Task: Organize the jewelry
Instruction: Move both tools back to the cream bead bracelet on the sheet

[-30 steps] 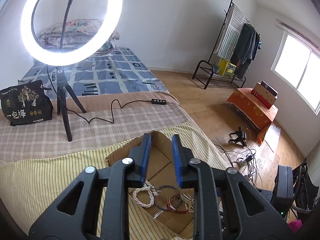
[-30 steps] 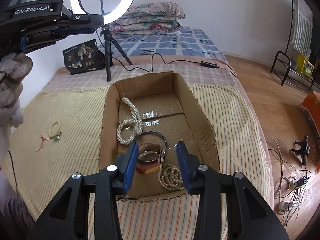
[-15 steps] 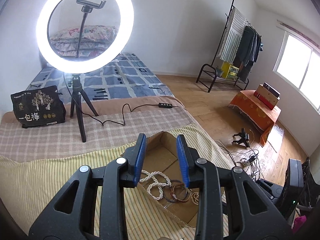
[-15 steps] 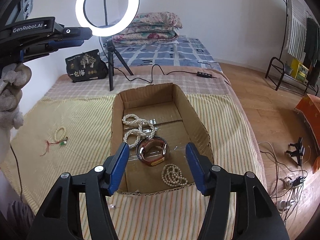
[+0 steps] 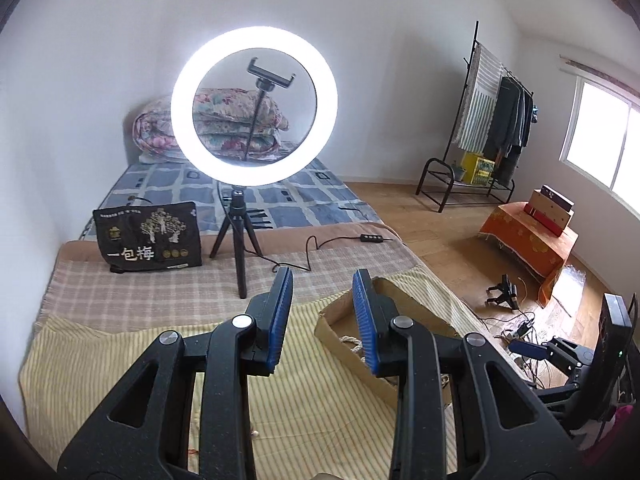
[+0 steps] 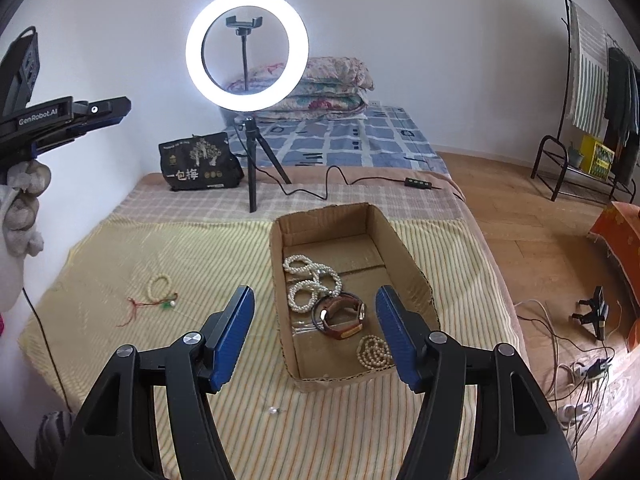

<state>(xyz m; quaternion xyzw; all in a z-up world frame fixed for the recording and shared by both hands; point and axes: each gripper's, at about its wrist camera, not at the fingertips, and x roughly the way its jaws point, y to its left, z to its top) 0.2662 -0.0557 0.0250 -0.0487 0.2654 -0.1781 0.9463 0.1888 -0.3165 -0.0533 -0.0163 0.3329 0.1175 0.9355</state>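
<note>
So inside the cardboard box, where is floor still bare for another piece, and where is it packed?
The cardboard box is bare at its far end, between the back wall and the pearl strands. A small patch sits at the near left corner, before the front wall. The middle and near right are crowded: strands, bangles and watch, then a pearl bracelet.

Both wrist cameras look forward over the bed (image 6: 200, 240) toward the ring light (image 5: 254, 106); shared: cardboard box (image 6: 404, 252).
</note>
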